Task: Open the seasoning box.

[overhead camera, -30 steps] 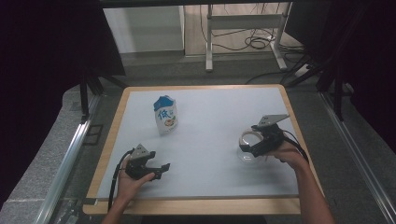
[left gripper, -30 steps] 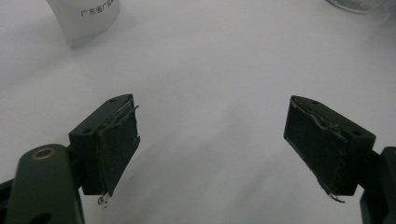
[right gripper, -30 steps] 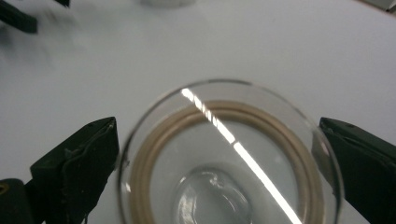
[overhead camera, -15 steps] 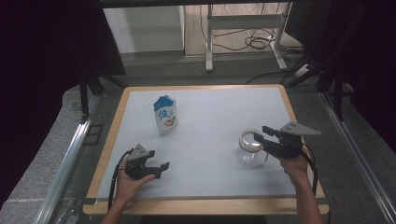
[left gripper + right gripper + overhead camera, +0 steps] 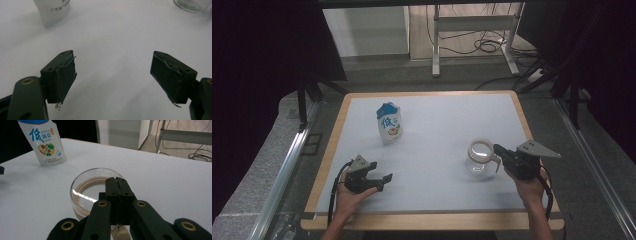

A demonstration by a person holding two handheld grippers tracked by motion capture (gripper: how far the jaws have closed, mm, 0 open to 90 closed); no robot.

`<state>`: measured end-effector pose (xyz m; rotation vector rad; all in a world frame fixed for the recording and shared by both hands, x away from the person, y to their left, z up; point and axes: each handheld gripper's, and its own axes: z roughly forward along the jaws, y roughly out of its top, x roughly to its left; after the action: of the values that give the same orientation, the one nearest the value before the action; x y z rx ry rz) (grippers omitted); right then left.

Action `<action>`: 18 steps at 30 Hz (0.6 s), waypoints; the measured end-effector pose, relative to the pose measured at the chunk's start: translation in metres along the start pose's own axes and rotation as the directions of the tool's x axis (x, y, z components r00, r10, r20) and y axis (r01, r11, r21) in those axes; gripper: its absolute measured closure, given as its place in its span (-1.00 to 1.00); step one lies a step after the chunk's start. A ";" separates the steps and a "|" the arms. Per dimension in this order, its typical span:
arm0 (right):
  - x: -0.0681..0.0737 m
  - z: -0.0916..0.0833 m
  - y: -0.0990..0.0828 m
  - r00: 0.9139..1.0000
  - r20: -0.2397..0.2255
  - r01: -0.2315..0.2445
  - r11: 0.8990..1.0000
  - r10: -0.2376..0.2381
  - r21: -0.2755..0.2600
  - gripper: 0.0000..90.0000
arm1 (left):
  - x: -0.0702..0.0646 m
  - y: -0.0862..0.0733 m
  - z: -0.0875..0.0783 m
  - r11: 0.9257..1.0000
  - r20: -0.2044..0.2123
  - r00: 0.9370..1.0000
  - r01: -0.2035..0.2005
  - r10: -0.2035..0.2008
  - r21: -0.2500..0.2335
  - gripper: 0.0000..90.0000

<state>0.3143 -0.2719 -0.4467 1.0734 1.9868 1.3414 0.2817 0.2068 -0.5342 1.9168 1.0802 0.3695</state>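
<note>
One glass jar [image 5: 480, 156] stood on the white table top [image 5: 437, 125], its round mouth open upward and a pale ring showing inside the rim. In the right gripper view the jar [image 5: 93, 188] sat directly beyond the fingertips of the right gripper [image 5: 116, 180], whose jaws had just been closing and now met pad against pad. A pale handle-like piece showed low between them; whether the pads pinched it could not be told. In the high view that right gripper [image 5: 498, 148] sat just beside the jar, on the side nearer the table's right edge, held by the person's right hand [image 5: 530, 187].

Farther out, past the jar from those fingertips, a white salt pouch [image 5: 42, 141] with a blue top stood upright, well apart from the glass. The same pouch [image 5: 388, 123] appeared in the high view toward the far left of the table.

Well apart from both, the left gripper [image 5: 112, 72] rested low over the bare table top with its jaws spread wide and nothing between its worn black pads [image 5: 65, 76]. The left hand [image 5: 349, 197] held it near the table's near edge.
</note>
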 end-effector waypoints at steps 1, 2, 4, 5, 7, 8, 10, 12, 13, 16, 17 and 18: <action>0.001 0.000 0.000 1.000 0.007 0.007 1.000 -0.007 0.004 0.99 | 0.000 0.000 0.000 1.000 0.000 1.000 -0.001 0.001 0.002 -0.55; 0.002 0.001 0.000 1.000 0.012 0.011 1.000 -0.011 0.007 1.00 | -0.001 0.000 0.001 1.000 0.001 1.000 0.001 -0.001 0.005 -0.54; 0.003 0.001 -0.001 1.000 0.022 0.019 1.000 -0.019 0.016 1.00 | -0.001 -0.001 0.001 1.000 0.002 1.000 0.003 -0.003 0.004 -0.53; 0.004 0.002 -0.001 0.999 0.038 0.026 0.999 -0.027 0.028 1.00 | -0.001 0.000 0.000 1.000 0.003 1.000 0.004 -0.004 0.001 -0.51; 0.004 0.002 -0.002 0.999 0.040 0.028 0.999 -0.029 0.029 1.00 | -0.001 0.000 -0.002 1.000 0.008 1.000 0.005 -0.005 -0.007 -0.50; 0.004 0.001 -0.002 0.998 0.051 0.030 0.999 -0.032 0.034 1.00 | -0.001 0.001 -0.002 1.000 0.010 1.000 0.004 -0.004 -0.010 -0.49; 0.004 0.001 -0.003 0.998 0.057 0.033 0.999 -0.035 0.036 1.00 | -0.001 0.001 -0.002 1.000 0.012 1.000 0.005 -0.005 -0.010 -0.48; 0.004 0.001 -0.004 0.998 0.061 0.033 0.999 -0.036 0.043 1.00 | -0.001 0.001 -0.002 1.000 0.010 1.000 0.005 -0.005 -0.007 -0.49; 0.003 0.003 -0.006 0.997 0.071 0.033 0.998 -0.037 0.055 1.00 | 0.000 0.000 -0.001 1.000 0.010 1.000 0.007 -0.007 -0.006 -0.49; 0.002 0.002 -0.008 0.996 0.078 0.030 0.998 -0.034 0.059 1.00 | 0.000 0.000 -0.002 1.000 0.007 1.000 0.008 -0.008 -0.010 -0.49; 0.002 0.001 -0.008 0.996 0.078 0.028 0.998 -0.033 0.059 1.00 | 0.000 0.000 -0.002 1.000 0.007 1.000 0.010 -0.010 -0.010 -0.49; 0.002 0.000 -0.008 0.996 0.083 0.029 0.998 -0.034 0.060 1.00 | 0.001 0.000 -0.002 1.000 0.007 1.000 0.012 -0.011 -0.011 -0.49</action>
<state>0.3110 -0.2716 -0.4541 1.1024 1.9846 1.2087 0.2812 0.2084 -0.5332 1.9001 1.0820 0.3613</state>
